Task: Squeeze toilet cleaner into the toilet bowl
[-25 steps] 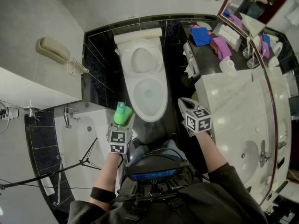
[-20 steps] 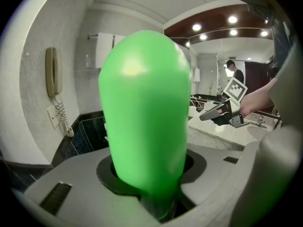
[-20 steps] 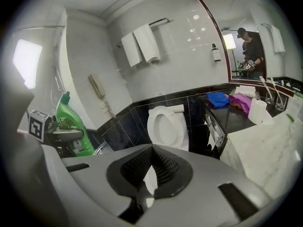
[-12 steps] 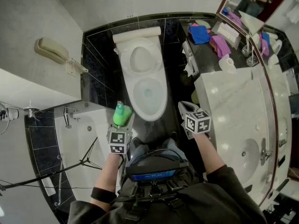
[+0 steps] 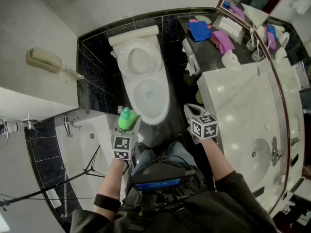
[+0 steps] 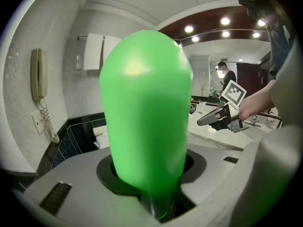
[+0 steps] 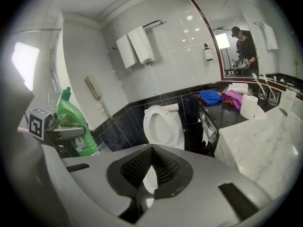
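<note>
The green toilet cleaner bottle (image 6: 144, 117) stands upright, long axis vertical, its cap on top and its base down. It hangs in the air by the front left edge of the toilet bowl (image 5: 166, 101), between that rim and the bathtub (image 5: 92, 135). The left gripper (image 5: 129, 126) clamps its body from both sides, jaws about half spread around it. The right gripper (image 5: 188, 109) hovers off the bowl's front right edge, near the marble vanity counter (image 5: 243, 110), with its jaws pressed together on nothing.
</note>
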The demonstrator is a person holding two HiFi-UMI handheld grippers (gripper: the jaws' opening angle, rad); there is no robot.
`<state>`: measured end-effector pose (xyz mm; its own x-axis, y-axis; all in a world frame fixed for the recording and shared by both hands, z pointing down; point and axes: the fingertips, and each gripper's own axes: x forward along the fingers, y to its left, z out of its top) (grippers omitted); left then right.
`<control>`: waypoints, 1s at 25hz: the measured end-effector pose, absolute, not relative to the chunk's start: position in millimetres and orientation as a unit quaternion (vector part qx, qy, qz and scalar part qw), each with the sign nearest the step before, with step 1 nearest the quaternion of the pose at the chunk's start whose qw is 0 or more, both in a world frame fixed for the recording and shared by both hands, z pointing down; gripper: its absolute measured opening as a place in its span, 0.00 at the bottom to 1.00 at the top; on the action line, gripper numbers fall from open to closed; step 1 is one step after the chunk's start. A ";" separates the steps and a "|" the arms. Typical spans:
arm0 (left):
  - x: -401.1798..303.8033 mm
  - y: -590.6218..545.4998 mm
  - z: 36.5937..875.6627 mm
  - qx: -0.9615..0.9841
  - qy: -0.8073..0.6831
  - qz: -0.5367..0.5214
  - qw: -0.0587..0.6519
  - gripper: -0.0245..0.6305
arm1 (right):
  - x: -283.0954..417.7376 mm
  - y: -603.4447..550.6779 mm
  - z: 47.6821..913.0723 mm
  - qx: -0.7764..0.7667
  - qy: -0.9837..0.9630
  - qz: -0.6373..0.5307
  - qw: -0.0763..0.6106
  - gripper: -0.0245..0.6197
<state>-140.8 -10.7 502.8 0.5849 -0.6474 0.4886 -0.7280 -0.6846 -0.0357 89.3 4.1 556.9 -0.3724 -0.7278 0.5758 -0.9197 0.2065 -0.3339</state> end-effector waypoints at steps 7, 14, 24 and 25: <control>-67.0 -27.8 500.1 0.905 -0.346 0.237 0.067 0.33 | 137.5 2.3 547.3 0.558 -0.756 0.310 0.145 0.05; 34.8 -46.4 495.8 0.925 -0.301 0.226 0.045 0.33 | 203.7 0.0 542.7 0.561 -0.759 0.299 0.138 0.05; 168.1 -73.9 493.9 0.955 -0.207 0.214 0.005 0.33 | 290.4 -17.3 538.6 0.600 -0.735 0.294 0.118 0.05; 178.9 -79.4 496.4 0.956 -0.200 0.214 0.001 0.33 | 296.4 -21.5 538.7 0.604 -0.732 0.294 0.116 0.05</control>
